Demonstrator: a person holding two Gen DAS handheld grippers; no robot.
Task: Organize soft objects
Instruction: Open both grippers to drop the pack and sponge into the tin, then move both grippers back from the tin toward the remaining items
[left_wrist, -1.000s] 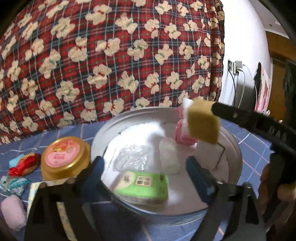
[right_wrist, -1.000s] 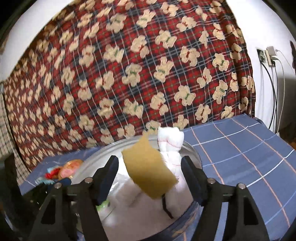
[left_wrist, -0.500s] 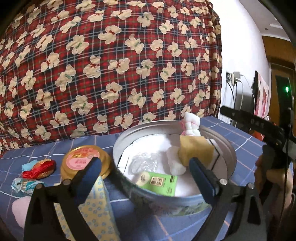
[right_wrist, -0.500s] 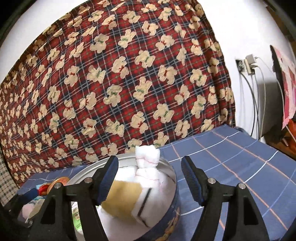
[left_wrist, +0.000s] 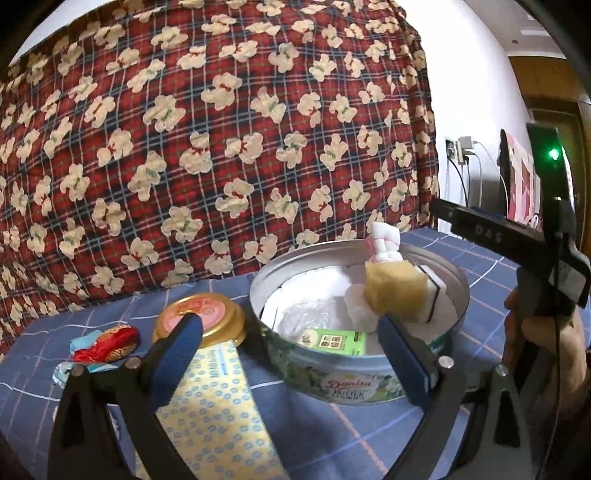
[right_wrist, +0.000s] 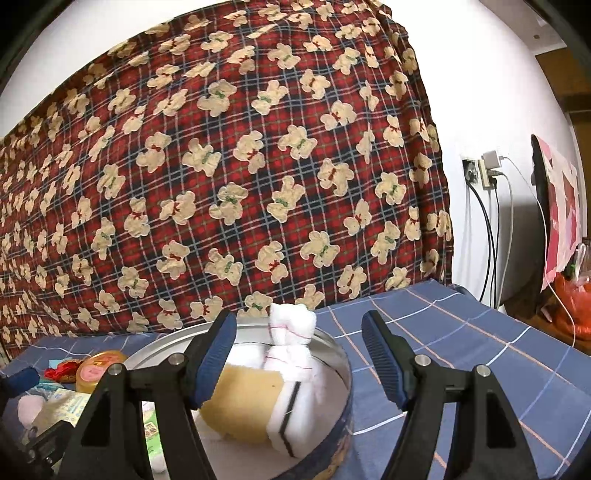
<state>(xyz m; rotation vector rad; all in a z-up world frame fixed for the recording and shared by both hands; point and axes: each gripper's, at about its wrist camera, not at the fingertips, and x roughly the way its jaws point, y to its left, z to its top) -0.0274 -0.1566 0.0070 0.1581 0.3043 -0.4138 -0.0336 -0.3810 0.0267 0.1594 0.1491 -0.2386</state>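
A yellow sponge (left_wrist: 397, 291) (right_wrist: 243, 398) lies inside the round cookie tin (left_wrist: 332, 384) (right_wrist: 341, 373), leaning on a white knotted cloth bundle (left_wrist: 384, 240) (right_wrist: 291, 343). A green packet (left_wrist: 334, 339) and crumpled clear plastic (left_wrist: 306, 314) also lie in the tin. My left gripper (left_wrist: 291, 358) is open in front of the tin's near wall, holding nothing. My right gripper (right_wrist: 301, 360) is open and empty just short of the tin's right side. One finger of the right gripper (left_wrist: 480, 230) shows in the left wrist view, held by a hand (left_wrist: 535, 328).
Left of the tin on the blue checked cloth are a gold-lidded jar (left_wrist: 199, 317), a red foil-wrapped item (left_wrist: 107, 341), a yellow dotted packet (left_wrist: 218, 406) and a pink soft item (right_wrist: 29, 406). A red bear-print blanket (left_wrist: 221, 147) hangs behind. Cables and a wall socket (right_wrist: 480, 173) are at the right.
The sponge, in the air between the right gripper's fingers a second ago, has dropped into the tin. Both grippers have drawn back from the tin.
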